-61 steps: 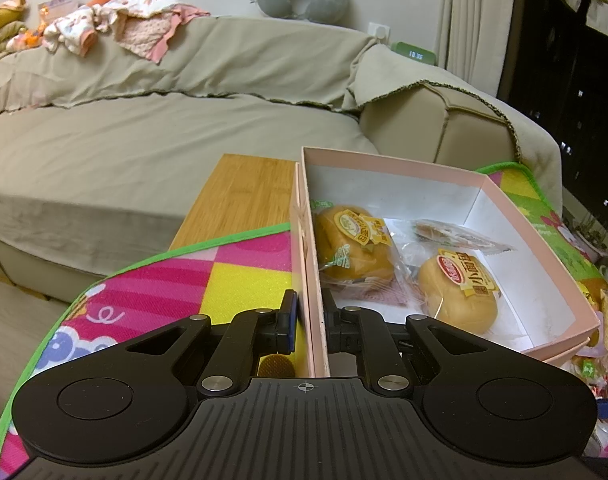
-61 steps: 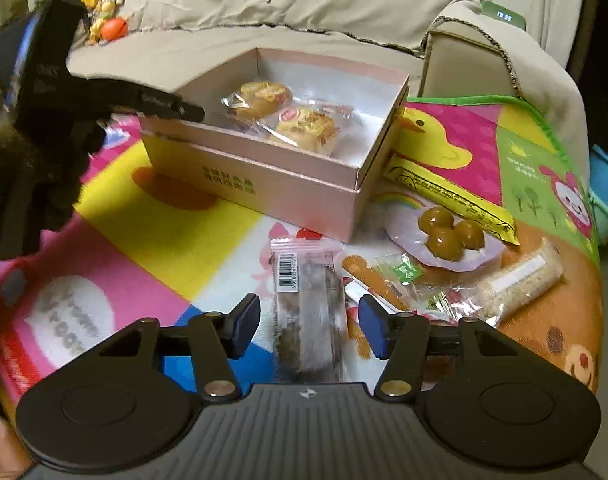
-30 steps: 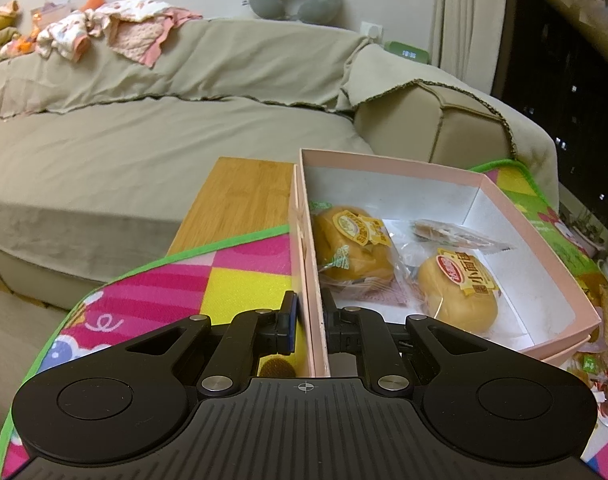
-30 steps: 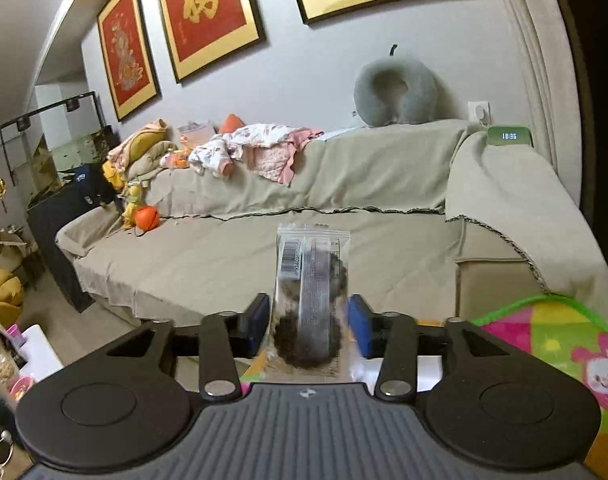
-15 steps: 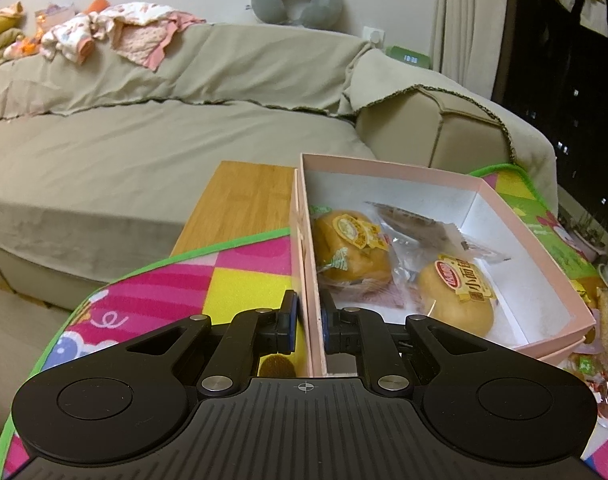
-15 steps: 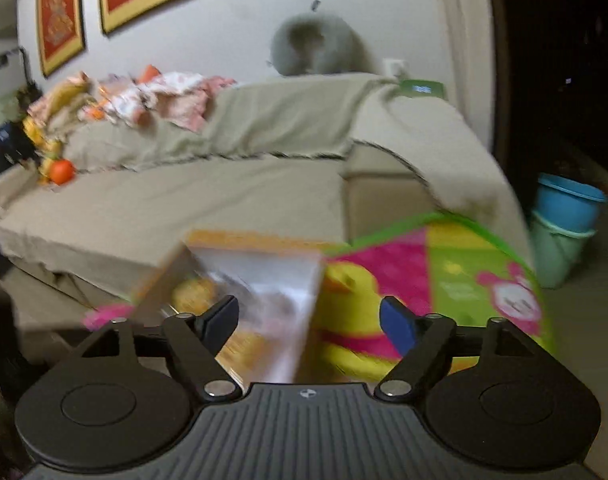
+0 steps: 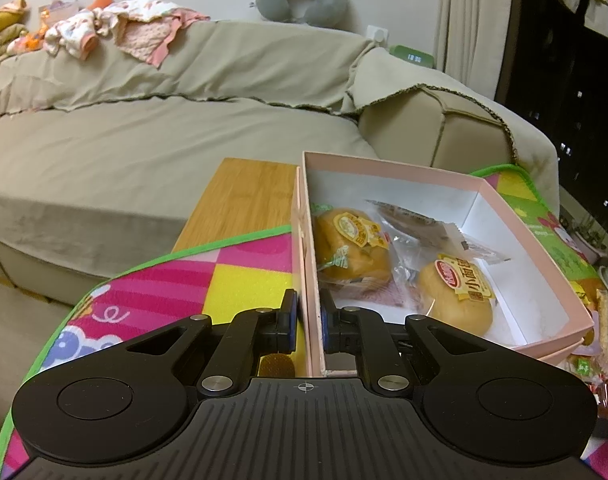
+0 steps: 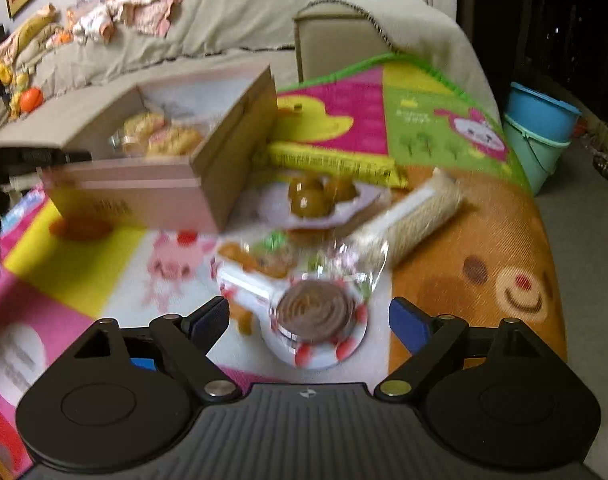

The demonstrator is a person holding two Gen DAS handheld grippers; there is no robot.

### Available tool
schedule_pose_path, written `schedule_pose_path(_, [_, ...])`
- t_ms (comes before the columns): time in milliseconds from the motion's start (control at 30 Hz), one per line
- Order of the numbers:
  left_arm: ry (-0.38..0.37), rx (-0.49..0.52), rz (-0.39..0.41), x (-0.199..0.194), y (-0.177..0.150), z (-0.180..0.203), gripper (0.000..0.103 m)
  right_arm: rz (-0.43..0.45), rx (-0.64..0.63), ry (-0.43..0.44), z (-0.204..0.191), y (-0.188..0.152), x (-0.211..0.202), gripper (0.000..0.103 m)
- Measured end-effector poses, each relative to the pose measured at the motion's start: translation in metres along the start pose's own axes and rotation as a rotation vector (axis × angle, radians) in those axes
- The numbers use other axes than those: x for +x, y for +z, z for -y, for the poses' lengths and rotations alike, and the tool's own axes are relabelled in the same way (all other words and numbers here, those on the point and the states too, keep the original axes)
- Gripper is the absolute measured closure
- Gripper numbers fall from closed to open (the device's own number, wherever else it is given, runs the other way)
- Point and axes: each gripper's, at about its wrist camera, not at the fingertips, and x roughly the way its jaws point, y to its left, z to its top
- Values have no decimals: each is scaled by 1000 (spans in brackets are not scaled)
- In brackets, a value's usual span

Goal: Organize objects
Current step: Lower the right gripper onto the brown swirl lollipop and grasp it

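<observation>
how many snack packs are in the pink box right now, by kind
round yellow buns in wrappers: 2 (one by the near wall, one further right)
flat clear pack with a dark snack: 1
total in the pink box: 3

Box point(image 7: 499, 208) sits on play mat point(image 7: 208, 276), sofa point(image 7: 144, 152) behind it. In box: two wrapped buns point(image 7: 351, 248) side by side, flat packet point(image 7: 415, 216) behind them. Right of box, on mat: loose snacks, spiral sweet point(image 8: 315, 312) nearest, wrapped bar point(image 8: 419, 216) further right. Buckets point(image 8: 539, 128) beyond mat's right edge.
</observation>
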Motion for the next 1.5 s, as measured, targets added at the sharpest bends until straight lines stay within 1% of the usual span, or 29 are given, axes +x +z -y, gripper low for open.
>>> schedule_pose_path(67, [0, -2, -1, 0, 0, 0, 91, 2, -15, -3, -6, -2, 3, 8])
schedule_pose_path(133, [0, -3, -1, 0, 0, 0, 91, 4, -32, 32, -15, -5, 2, 5])
schedule_pose_path(167, [0, -4, -1, 0, 0, -1, 91, 6, -39, 61, -20, -6, 1, 5])
schedule_pose_path(200, [0, -3, -1, 0, 0, 0, 91, 3, -41, 116, -25, -7, -1, 4])
schedule_pose_path(233, [0, -3, -1, 0, 0, 0, 91, 5, -41, 165, -29, -8, -3, 0])
schedule_pose_path(267, [0, -3, -2, 0, 0, 0, 91, 5, -44, 210, -34, -11, -5, 0])
schedule_pose_path(333, [0, -2, -1, 0, 0, 0, 91, 11, -75, 253, -46, -16, -9, 0])
schedule_pose_path(400, [0, -3, -1, 0, 0, 0, 91, 25, -101, 238, -57, -21, -10, 0])
schedule_pose_path(500, [0, -5, -2, -1, -1, -1, 91, 48, -88, 201, -64, -26, -11, 0])
schedule_pose_path(667, [0, -6, -2, -1, -1, -1, 91, 28, -37, 199, -62, -20, -8, 0])
schedule_pose_path(700, [0, -5, -2, -1, -1, -1, 91, 25, -47, 204, -62, -19, -9, 0])
schedule_pose_path(800, [0, -3, -3, -1, -1, -2, 91, 17, -130, 213, -62, -18, -10, 0])
schedule_pose_path(933, [1, -4, -3, -2, -1, -2, 91, 85, -181, 161, -58, -7, -15, 0])
schedule_pose_path(1000, [1, -3, -4, -2, -1, -2, 91, 95, -168, 162, -51, 3, -12, 0])
schedule_pose_path(1100, [-1, -3, -5, -3, -1, -2, 90, 67, -136, 170, -42, 10, 2, 1])
schedule_pose_path(1167, [0, -3, -5, -3, -1, -2, 90, 35, -121, 175, -39, 9, 10, 7])
schedule_pose_path(1200, [0, -4, -5, -3, -1, -2, 90, 19, -116, 197, -40, 7, 11, 7])
schedule_pose_path(1233, [0, -4, -4, -3, -1, -2, 90, 24, -126, 213, -43, 5, 7, 7])
schedule_pose_path(1267, [0, -3, -4, -3, -1, -2, 90, 13, -140, 248, -47, 2, 3, 6])
schedule_pose_path(1400, [-2, -4, -5, -3, -1, -2, 90, -44, -208, 475, -61, -12, -16, 6])
schedule_pose_path(1433, [-1, -3, -5, -3, -1, -1, 90, -42, -234, 499, -65, -15, -21, 6])
schedule_pose_path(1467, [0, -3, -5, -3, -1, -1, 90, -28, -263, 494, -70, -17, -26, 7])
schedule_pose_path(1500, [0, -4, -5, -3, -1, -2, 90, -11, -289, 468, -74, -17, -29, 7])
